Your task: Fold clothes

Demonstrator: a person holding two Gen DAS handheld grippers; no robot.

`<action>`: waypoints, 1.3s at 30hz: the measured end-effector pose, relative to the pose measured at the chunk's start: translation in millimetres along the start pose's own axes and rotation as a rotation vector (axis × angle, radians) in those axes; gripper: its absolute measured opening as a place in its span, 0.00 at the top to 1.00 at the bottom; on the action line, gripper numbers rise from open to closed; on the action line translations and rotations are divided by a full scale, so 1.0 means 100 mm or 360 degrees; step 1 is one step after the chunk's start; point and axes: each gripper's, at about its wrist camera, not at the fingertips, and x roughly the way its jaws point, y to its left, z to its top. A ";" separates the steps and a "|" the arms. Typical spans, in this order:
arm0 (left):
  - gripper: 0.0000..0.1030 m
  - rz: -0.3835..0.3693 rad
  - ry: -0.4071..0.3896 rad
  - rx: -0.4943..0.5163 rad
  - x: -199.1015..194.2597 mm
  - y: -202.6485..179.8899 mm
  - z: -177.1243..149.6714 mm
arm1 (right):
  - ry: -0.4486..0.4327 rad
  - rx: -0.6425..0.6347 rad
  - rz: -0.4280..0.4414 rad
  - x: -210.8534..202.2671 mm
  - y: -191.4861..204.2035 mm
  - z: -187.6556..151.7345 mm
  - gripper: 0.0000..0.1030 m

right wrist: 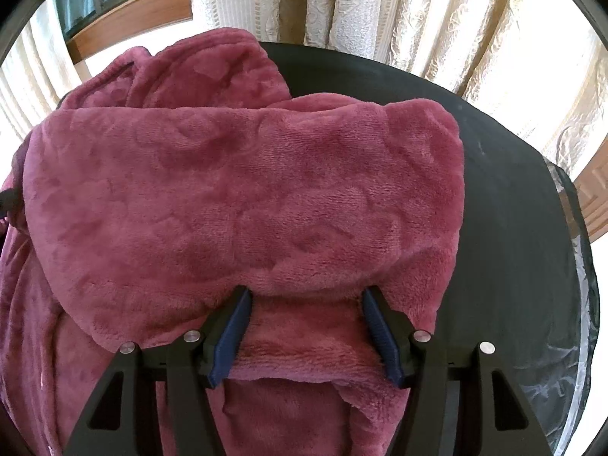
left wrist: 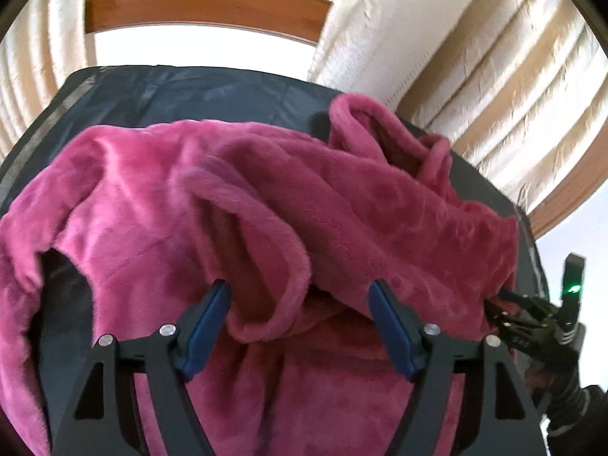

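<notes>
A magenta fleece garment (left wrist: pixel 266 190) lies bunched on a dark-covered table (left wrist: pixel 171 91). My left gripper (left wrist: pixel 300 296) stands open low over its near part. A rolled fold of the fleece hangs between the blue pads (left wrist: pixel 207 326), clear of the right-hand pad. In the right wrist view the same fleece garment (right wrist: pixel 235 190) has a flap folded over. My right gripper (right wrist: pixel 306 300) is open with its fingertips tucked under the flap's near edge. Fleece fills the gap between its pads (right wrist: pixel 231 338), and no squeeze on it shows.
Cream patterned curtains (right wrist: pixel 380 7) hang behind the table (right wrist: pixel 501 197), and a wooden window frame (left wrist: pixel 205 7) runs along the back. The table's right edge (right wrist: pixel 570 266) drops off close by. A black device with a green light (left wrist: pixel 572 288) sits at the garment's right end.
</notes>
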 end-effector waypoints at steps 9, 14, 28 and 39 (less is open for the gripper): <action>0.94 0.0088 0.0030 -0.0052 -0.30 0.45 0.44 | 0.0000 -0.0015 -0.0134 -0.04 -0.10 -0.05 0.39; 0.90 0.0194 0.0204 0.0126 -0.11 0.42 0.40 | 0.0003 -0.0044 -0.0169 -0.03 -0.03 -0.09 0.37; 0.47 0.0175 0.0153 -0.0030 -0.35 0.62 0.20 | -0.0039 -0.0181 0.0185 -0.71 0.16 -0.53 0.35; 0.37 -0.0170 0.0120 -0.0026 -0.97 0.12 -0.45 | 0.0170 -0.0481 0.0559 -1.05 0.54 -1.65 0.35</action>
